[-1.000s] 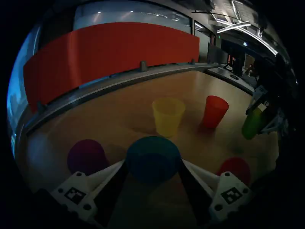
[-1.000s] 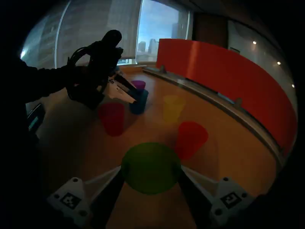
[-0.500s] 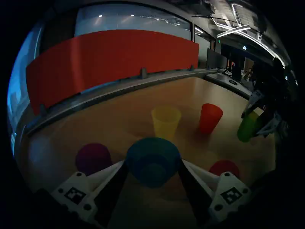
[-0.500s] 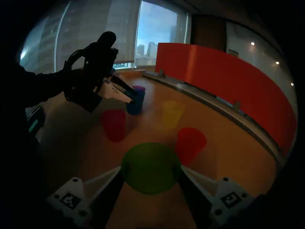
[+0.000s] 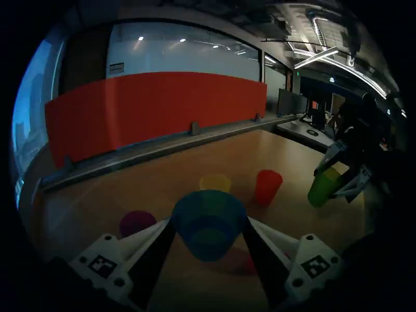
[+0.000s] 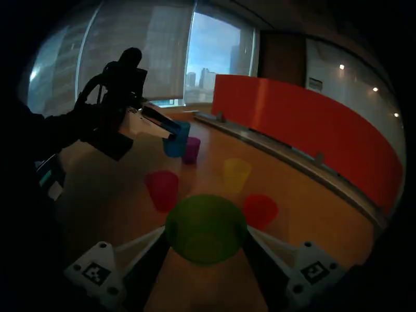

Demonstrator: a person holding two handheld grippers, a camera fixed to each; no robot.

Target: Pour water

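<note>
1. The left tongs (image 5: 209,222) are clenching a translucent blue plastic cup (image 5: 208,240), holding it raised above the wooden tabletop (image 5: 156,179), on the near side of the translucent yellow plastic cup (image 5: 215,183). A loosening squeeze could be letting it slip.
2. The right tongs (image 6: 206,231) are gripping a translucent green plastic cup (image 6: 206,210), likewise lifted short of the yellow cup. I cannot tell whether either cup is carrying water.
3. Tilting one cup before the two rims are meeting risks spilling water onto the tabletop.
4. In the left gripper view, a low swing risks toppling the red plastic cup (image 5: 267,186) just right of the yellow cup, or the purple plastic cup (image 5: 136,222) left of it.
</note>
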